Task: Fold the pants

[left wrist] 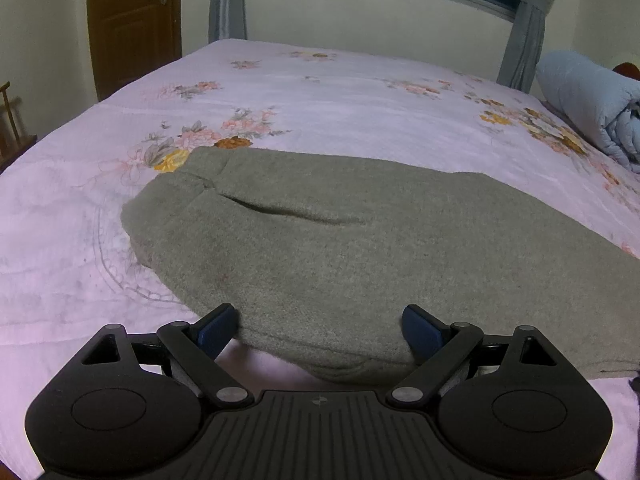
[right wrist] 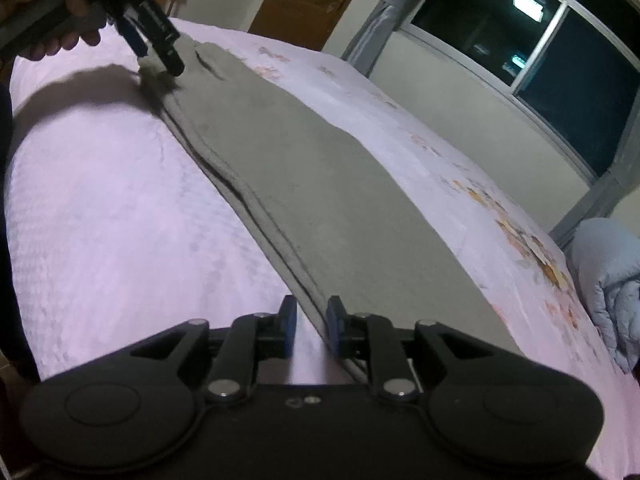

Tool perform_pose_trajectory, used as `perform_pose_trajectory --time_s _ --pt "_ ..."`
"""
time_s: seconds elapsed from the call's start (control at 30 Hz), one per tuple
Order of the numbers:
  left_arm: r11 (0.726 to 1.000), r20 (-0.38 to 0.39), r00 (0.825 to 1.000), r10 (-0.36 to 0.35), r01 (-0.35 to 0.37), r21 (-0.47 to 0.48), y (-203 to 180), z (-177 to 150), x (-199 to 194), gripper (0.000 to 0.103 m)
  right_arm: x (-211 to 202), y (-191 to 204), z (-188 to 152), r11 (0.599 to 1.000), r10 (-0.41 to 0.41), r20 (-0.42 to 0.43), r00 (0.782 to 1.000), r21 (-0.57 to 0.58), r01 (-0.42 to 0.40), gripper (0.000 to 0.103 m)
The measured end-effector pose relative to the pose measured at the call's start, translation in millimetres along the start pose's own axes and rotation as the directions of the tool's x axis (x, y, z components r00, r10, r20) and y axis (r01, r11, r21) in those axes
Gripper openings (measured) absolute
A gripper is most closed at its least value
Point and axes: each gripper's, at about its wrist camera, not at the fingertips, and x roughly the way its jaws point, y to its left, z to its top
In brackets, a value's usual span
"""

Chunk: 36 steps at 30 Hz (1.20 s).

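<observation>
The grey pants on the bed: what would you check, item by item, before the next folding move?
1. Pants lie flat on the bed, layers stacked: ok.
2. Left claw grips the pocket end: not ok. The jaws stand wide, straddling the near edge without clamping it.
3. Right claw grips the other end: not ok. The edge runs through a narrow gap, with sheet showing beside it.
4. Each claw lined up to take both layers: cannot tell.
5. Rolled blue quilt apart from the pants: ok.
</observation>
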Motion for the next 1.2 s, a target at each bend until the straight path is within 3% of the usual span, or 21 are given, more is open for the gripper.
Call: perform_pose_trajectory --time_s 0.17,0.27,0.43,0.5,0.57,0.6,0.63,0.73,0.77,0.8,0.83,0.87,0.97,1.0,1.07,1.2 --pt "1.0 -0.003 1.0 -0.001 0.001 -0.001 2 0 1 0.09 10 4 5 1.0 0.014 -0.01 1.0 -0.008 -0.014 0.007" --pt "1.0 -0.006 1.0 -0.002 0.003 0.004 2 -1 2 0.09 15 -5 8 0.996 0.054 -0.017 0.998 0.07 -0.052 0.007" --pt "1.0 -0.01 1.0 -0.001 0.001 0.004 0 0 2 0.09 12 0 5 0.994 0.108 -0.059 0.992 0.014 -0.108 0.004" --pt "1.0 -0.001 1.0 -0.008 0.008 0.011 -3 2 -1 0.09 -5 -20 3 0.989 0.092 -0.044 0.995 0.119 -0.086 0.005" --pt "0.999 0.019 0.999 -0.03 0.03 0.02 -12 6 -6 0.09 -27 -53 -8 0.953 0.039 -0.029 0.999 0.303 -0.028 0.018" --pt "0.999 0.027 0.999 -0.04 0.039 0.027 -18 9 -7 0.09 -38 -71 -17 0.918 0.001 -0.032 1.0 0.397 0.011 0.031" --pt "0.998 0.031 0.998 -0.055 0.053 0.037 -25 11 -7 0.09 -54 -95 -33 0.852 -0.041 -0.035 0.999 0.521 0.053 0.05" --pt "0.993 0.027 0.994 -0.102 0.099 0.07 -55 14 -6 0.09 -97 -148 -94 0.605 -0.164 -0.034 0.986 0.786 0.128 0.07" --pt "0.989 0.022 0.992 -0.121 0.118 0.088 -69 14 -5 0.09 -108 -163 -117 0.505 -0.187 -0.047 0.981 0.852 0.137 0.072" --pt "0.986 0.021 0.991 -0.134 0.131 0.106 -82 14 -5 0.09 -120 -178 -145 0.371 -0.21 -0.061 0.976 0.918 0.138 0.072" --pt "0.981 0.019 0.988 -0.151 0.147 0.127 -96 14 -5 0.09 -128 -186 -166 0.266 -0.233 -0.059 0.971 0.956 0.122 0.073" --pt "0.976 0.013 0.986 -0.166 0.163 0.148 -111 12 -5 0.09 -140 -196 -197 0.115 -0.267 -0.047 0.962 0.99 0.08 0.073" --pt "0.955 -0.016 0.971 -0.239 0.238 0.175 -155 8 -6 0.09 -152 -209 -259 -0.172 -0.318 -0.064 0.946 0.985 0.009 0.067" --pt "0.947 -0.023 0.967 -0.253 0.253 0.197 -174 6 -7 0.09 -153 -210 -273 -0.226 -0.326 -0.05 0.944 0.974 -0.027 0.062" --pt "0.931 -0.031 0.958 -0.284 0.284 0.231 -210 -1 -12 0.09 -150 -211 -290 -0.283 -0.336 -0.044 0.941 0.957 -0.056 0.06" --pt "0.887 -0.059 0.93 -0.362 0.363 0.286 -286 -19 -22 0.09 -138 -209 -302 -0.33 -0.349 -0.036 0.936 0.94 -0.087 0.057"
